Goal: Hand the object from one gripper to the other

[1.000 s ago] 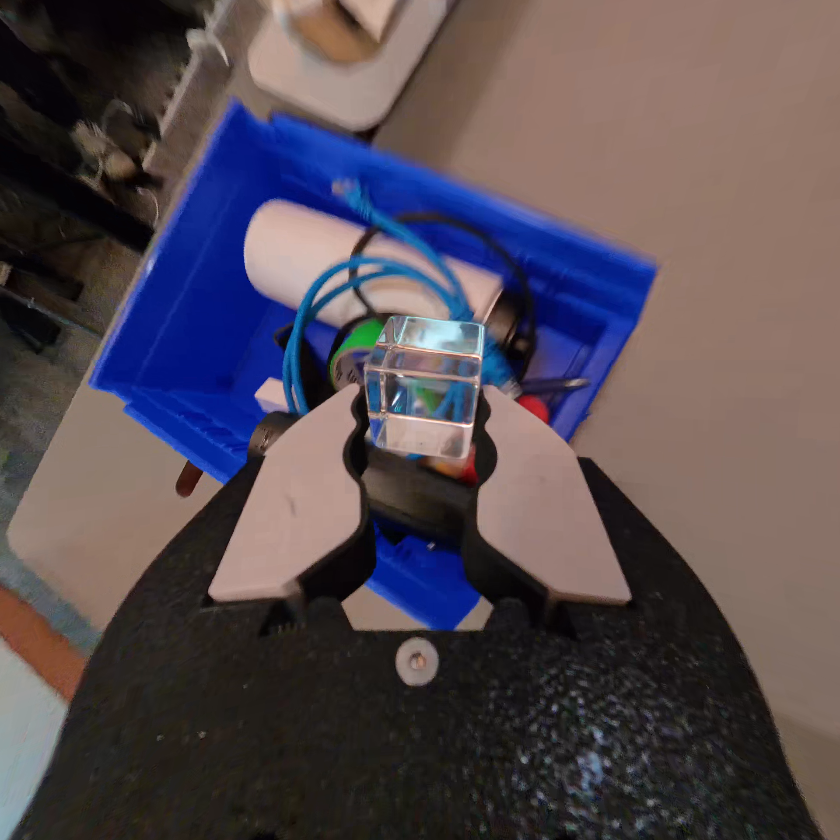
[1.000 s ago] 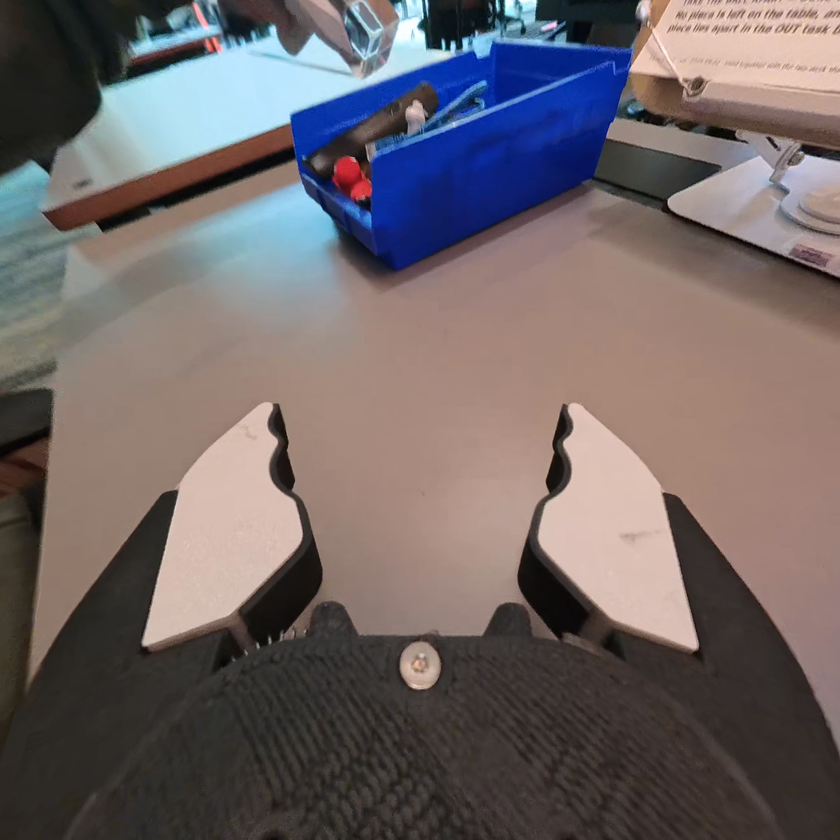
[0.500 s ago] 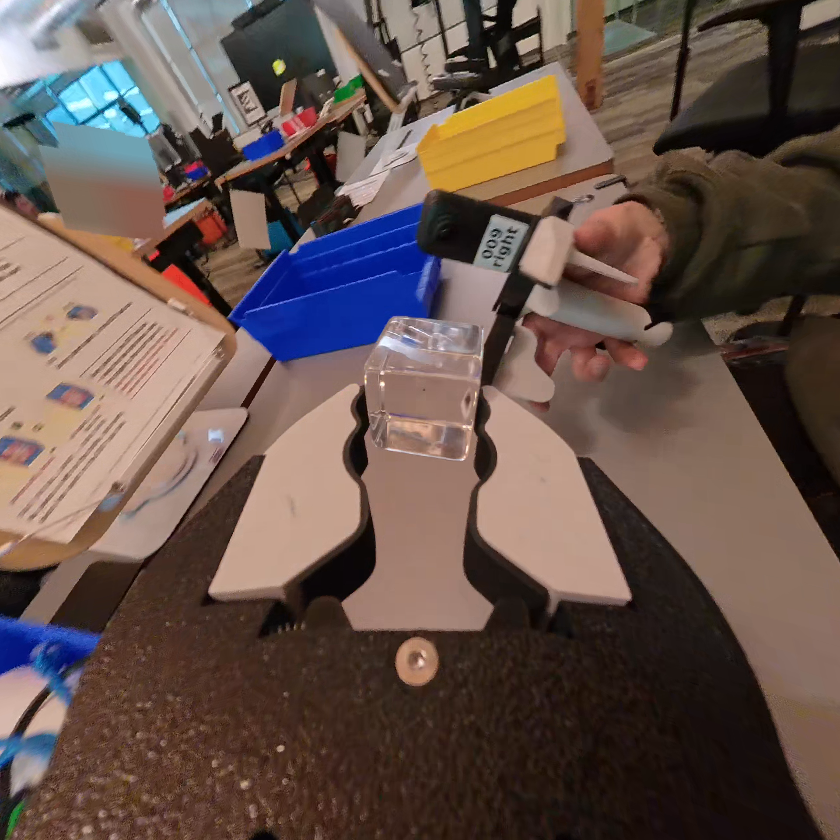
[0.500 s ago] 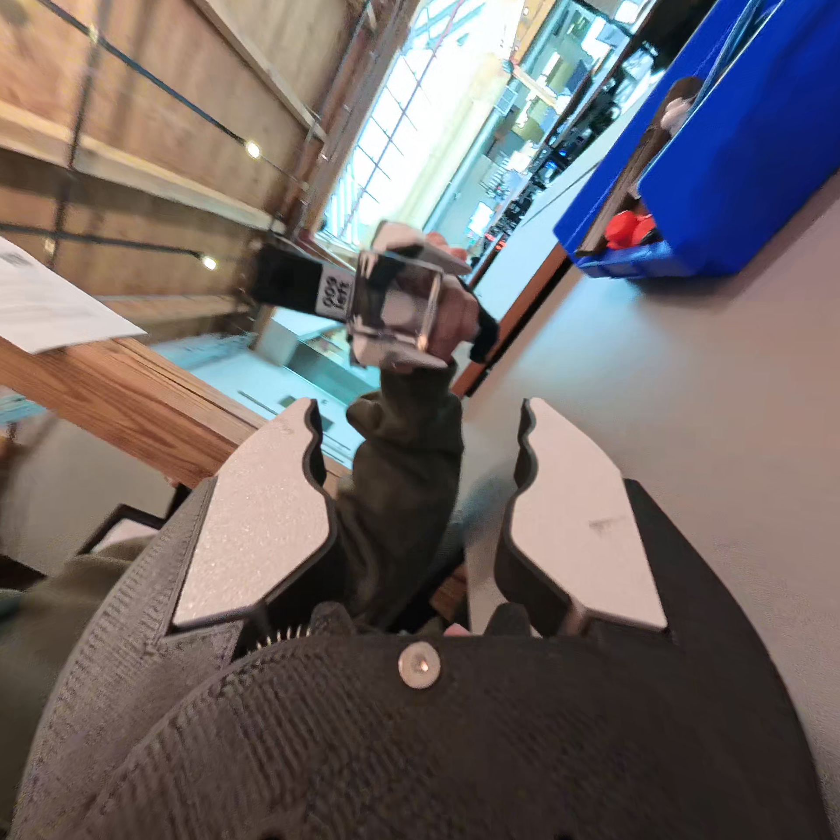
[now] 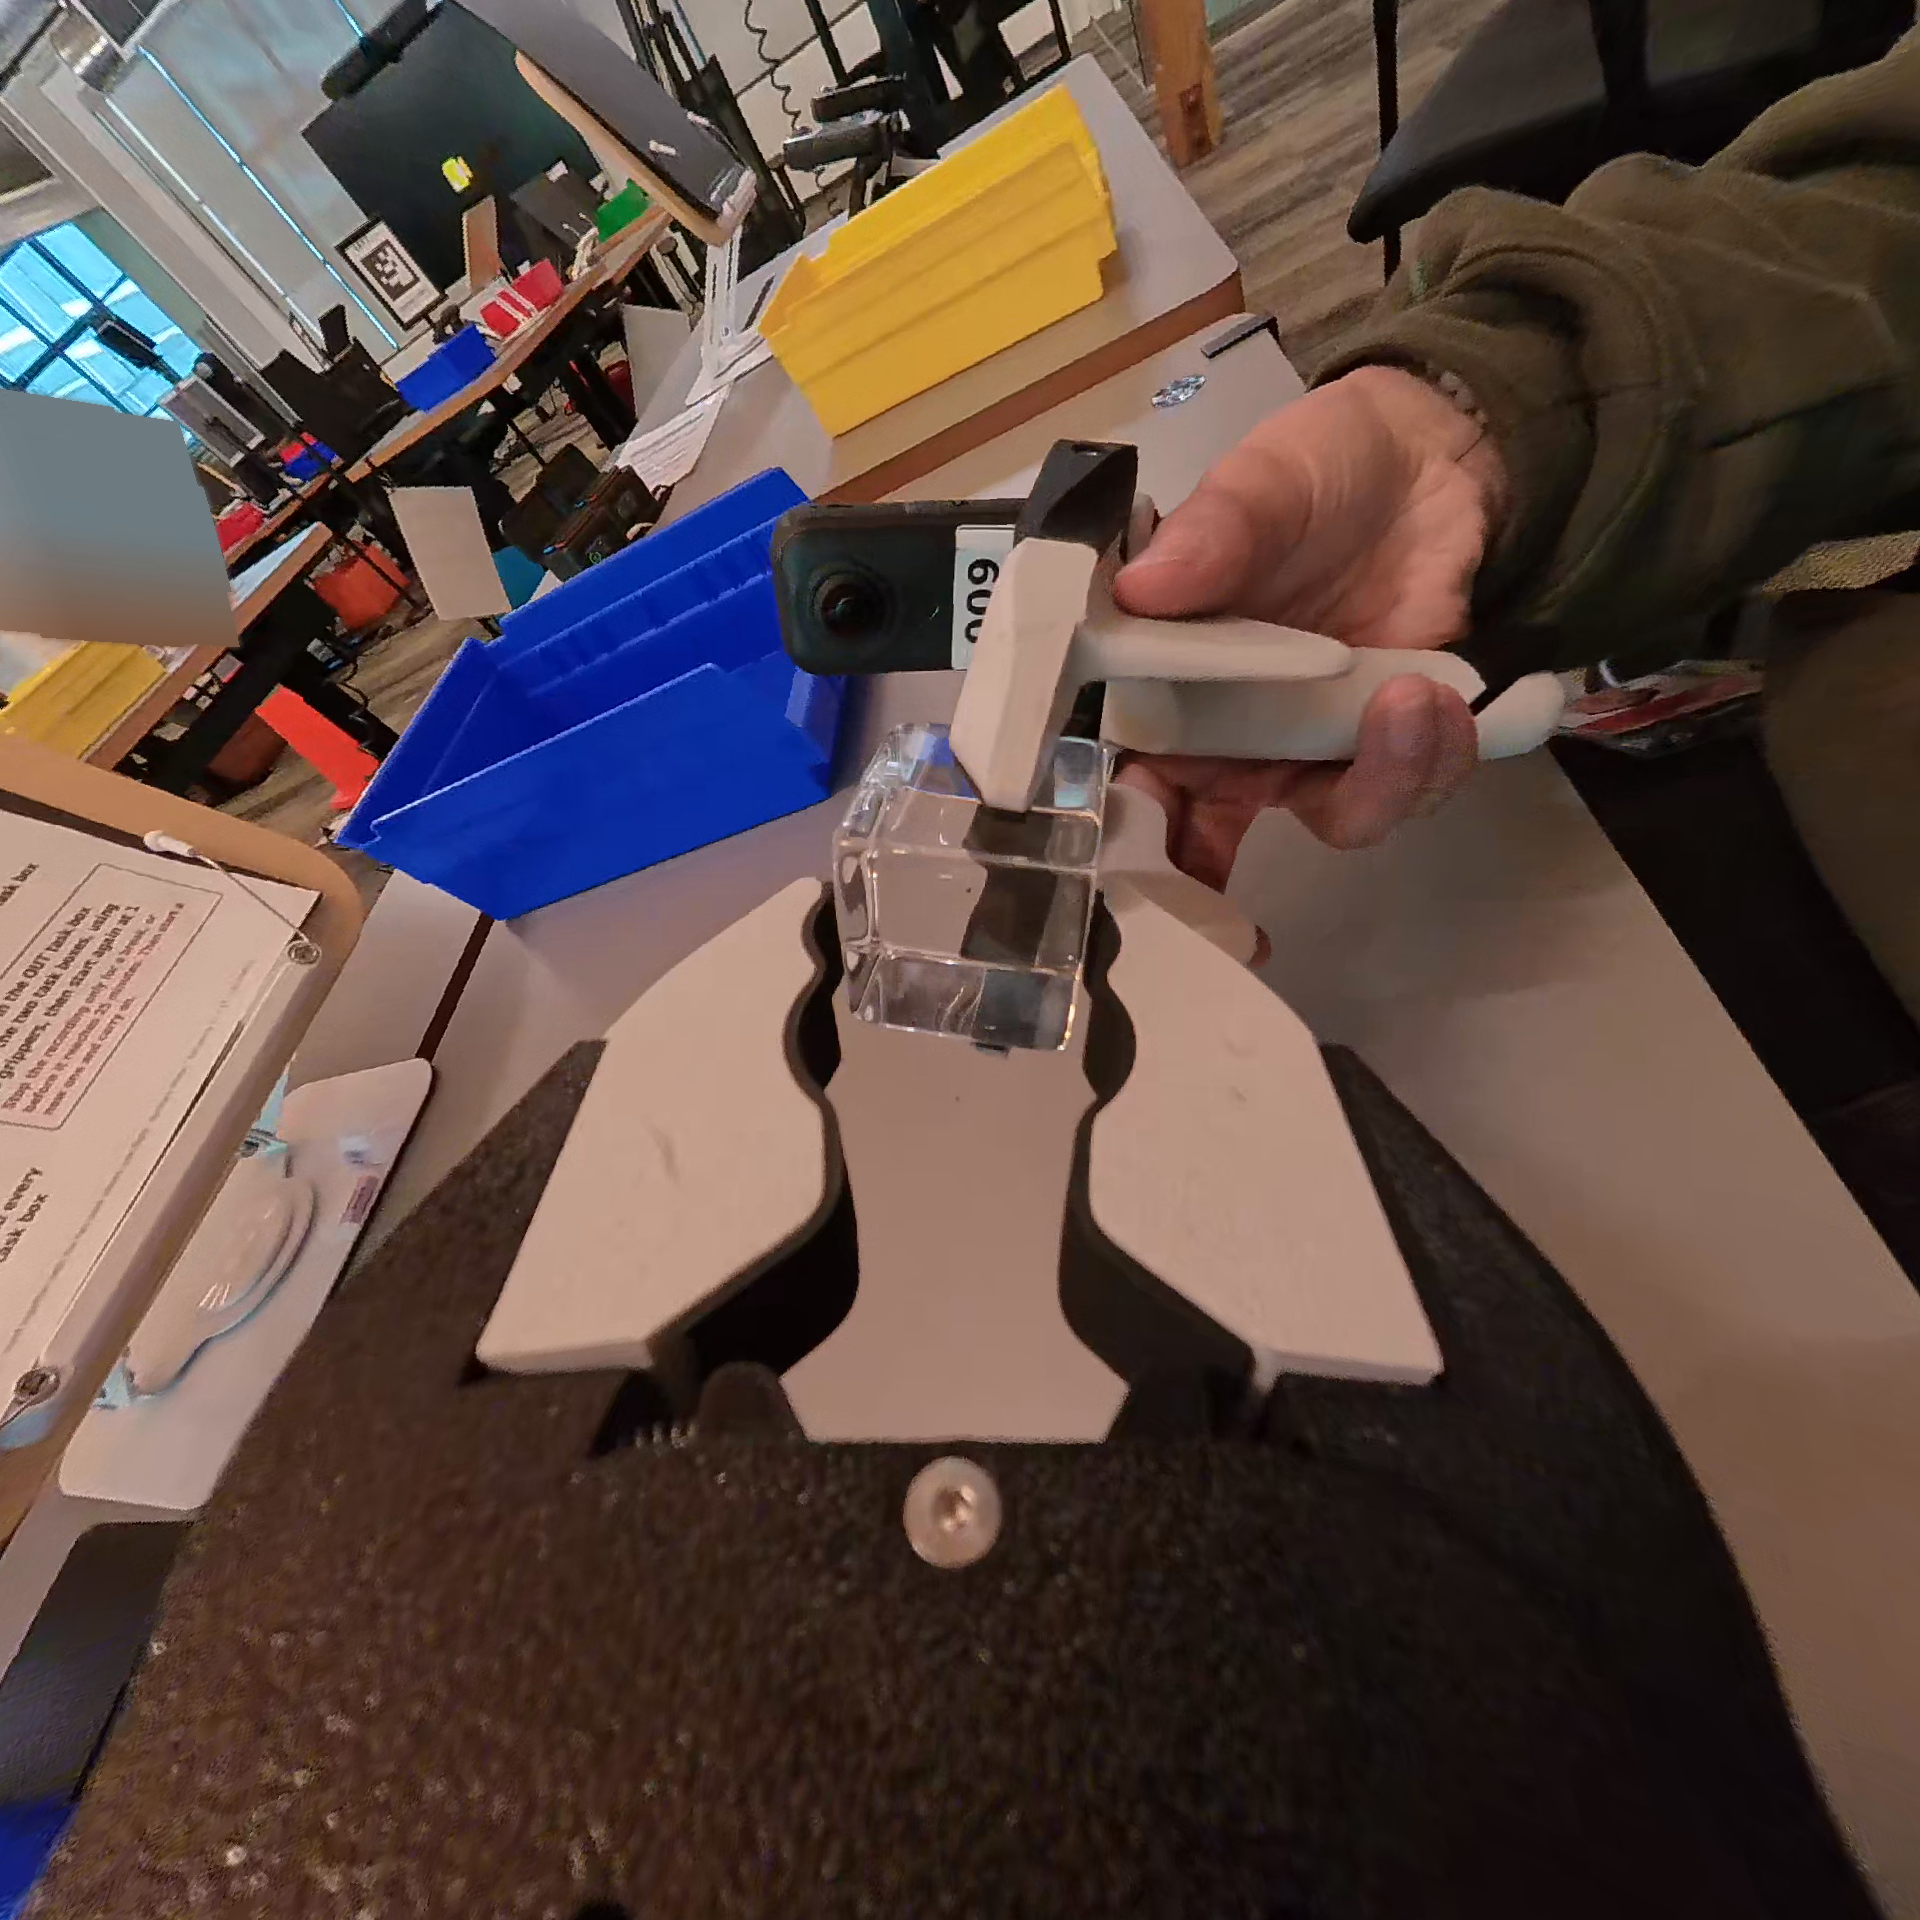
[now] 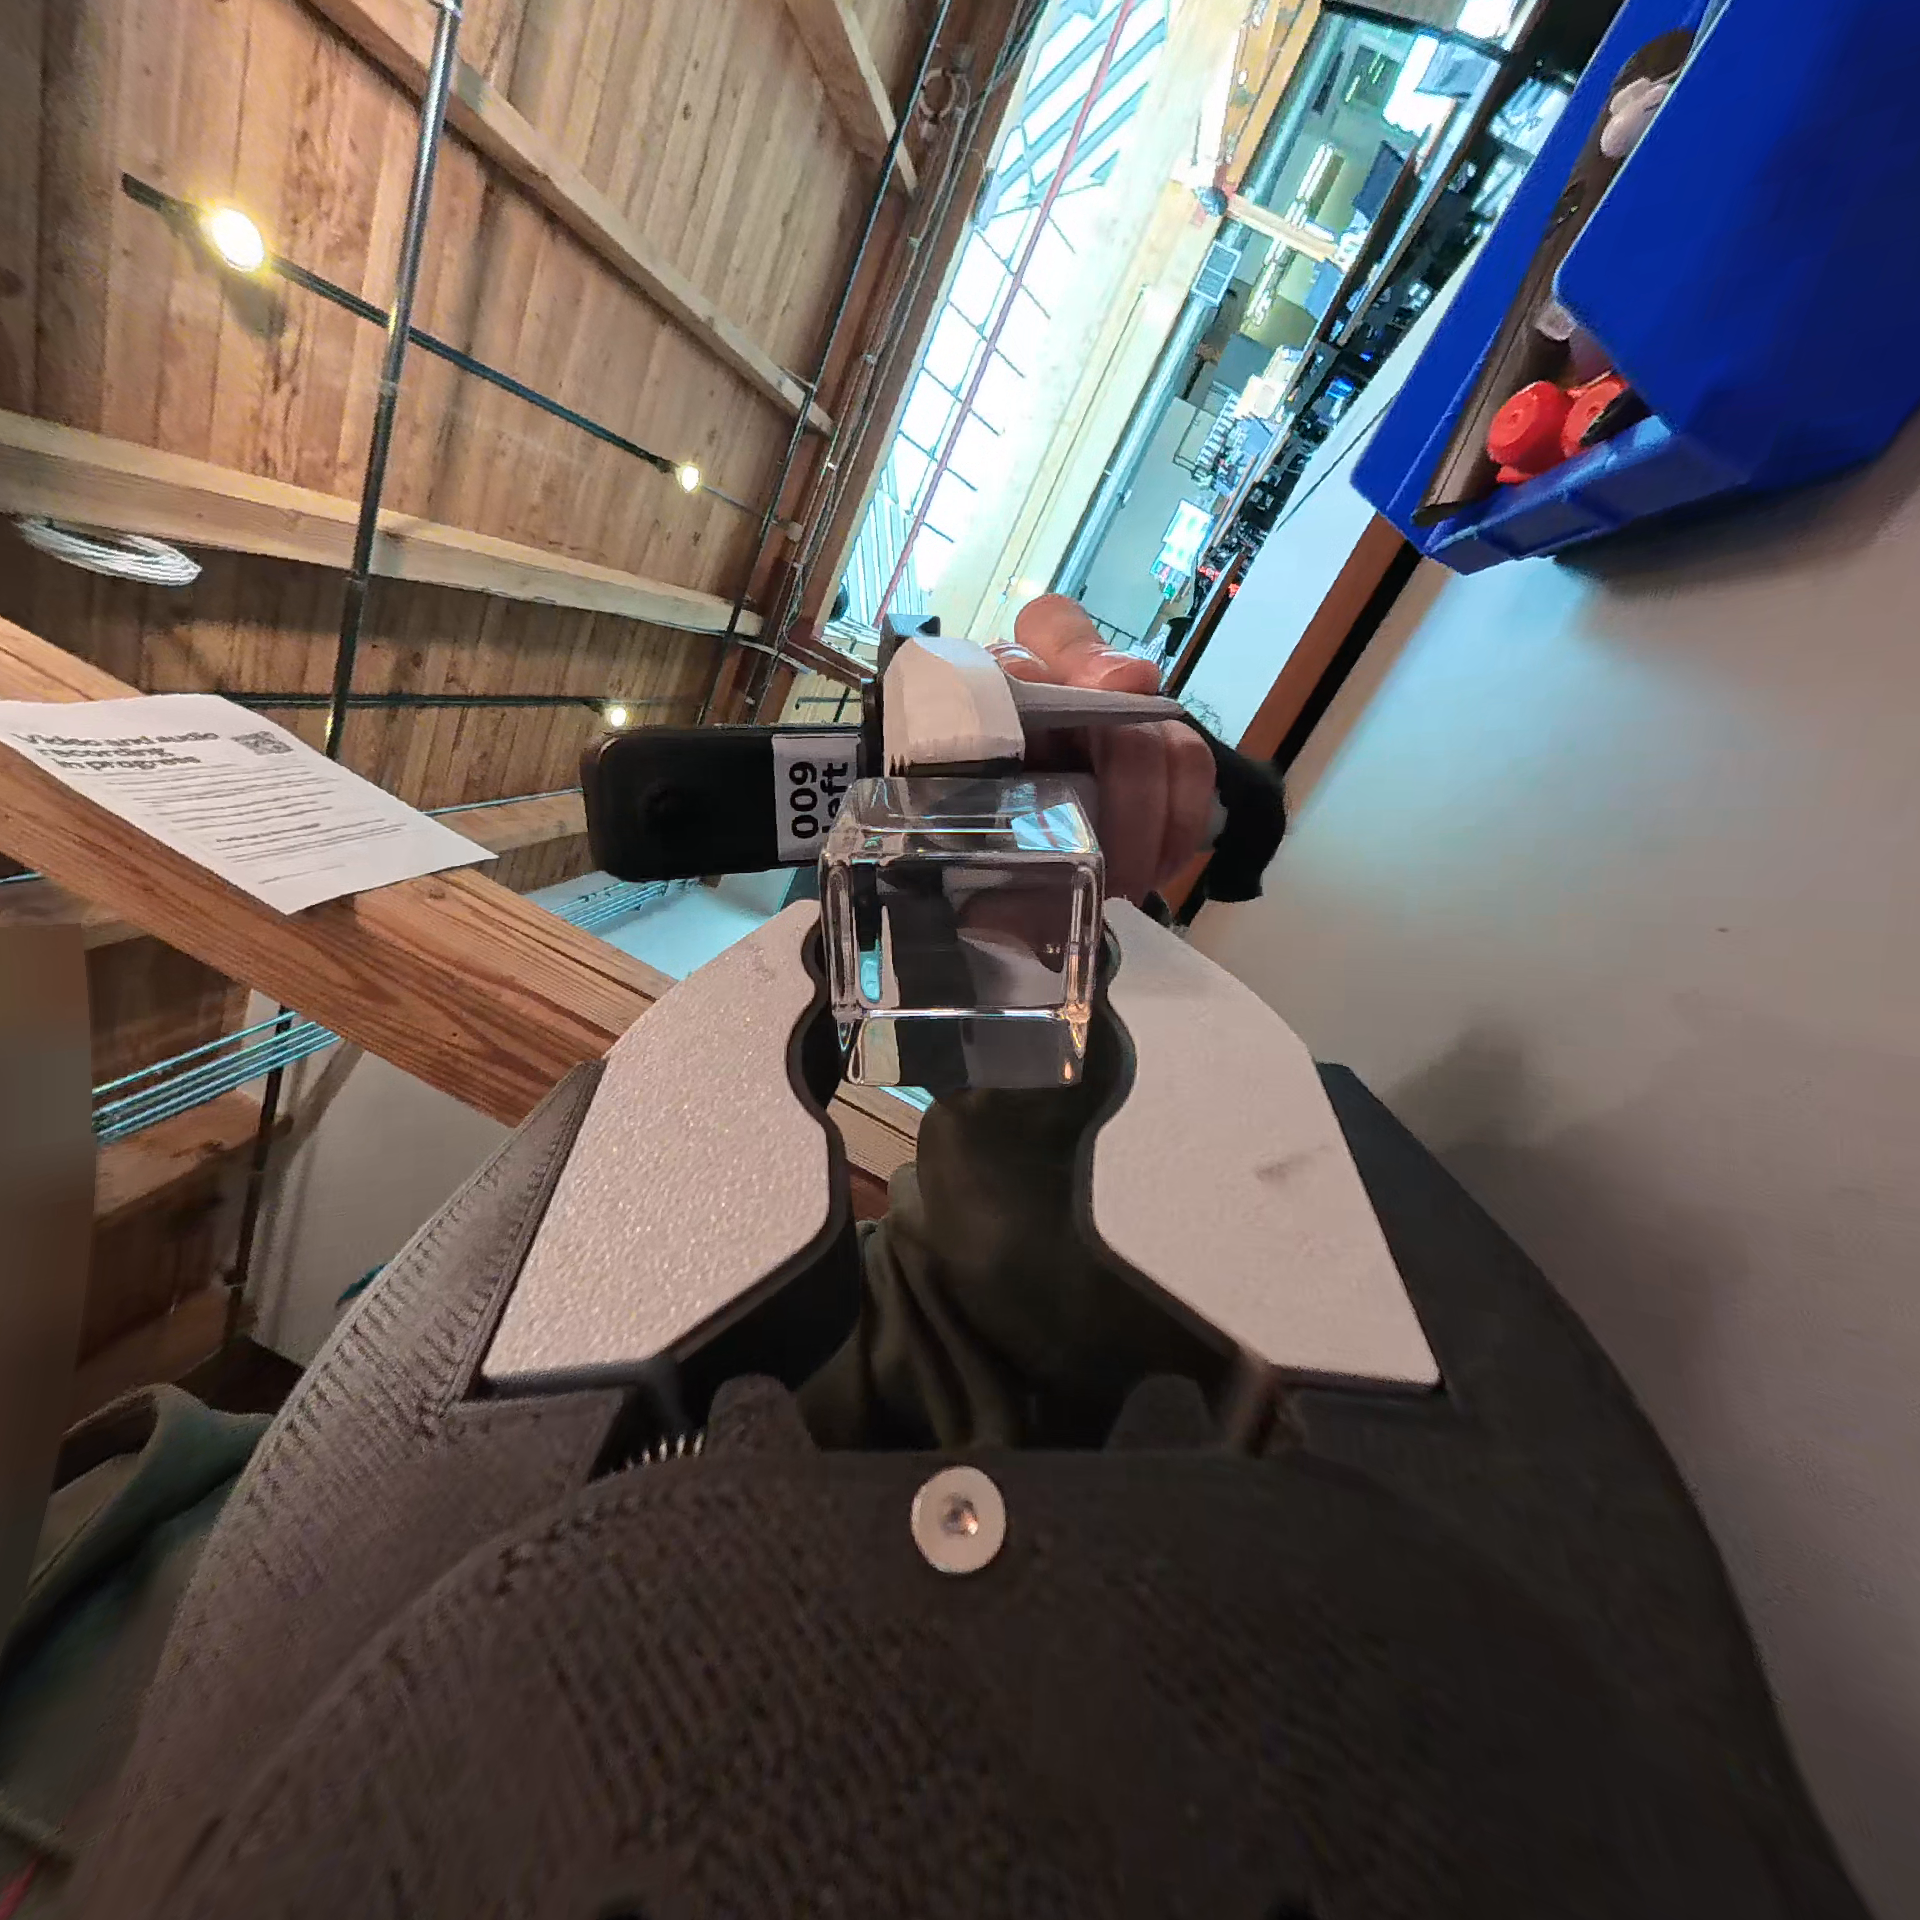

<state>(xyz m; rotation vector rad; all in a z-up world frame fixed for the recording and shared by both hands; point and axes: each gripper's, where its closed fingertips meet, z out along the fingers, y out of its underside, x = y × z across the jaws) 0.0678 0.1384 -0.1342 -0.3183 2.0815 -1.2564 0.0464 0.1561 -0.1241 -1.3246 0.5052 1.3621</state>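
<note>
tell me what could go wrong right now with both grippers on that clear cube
1. The clear cube is smooth and held only at the fingertips of the left gripper and the right gripper; if the left opens before the right grips firmly, it may slip.
2. It hangs in the air above the grey table, so a drop could chip it.
3. The grippers cross at an angle, so pulling apart may twist the cube.

There was one clear cube, and two grippers were in view, the left gripper and the right gripper, each with two pale fingers. Two hands showed, one hand on each gripper handle. The blue bins numbered two: an empty blue bin and a filled blue bin with two red knobs visible in it. One stack of yellow bins stood behind. Two printed sheets appeared, one on a clipboard, one on a wooden beam.
</note>
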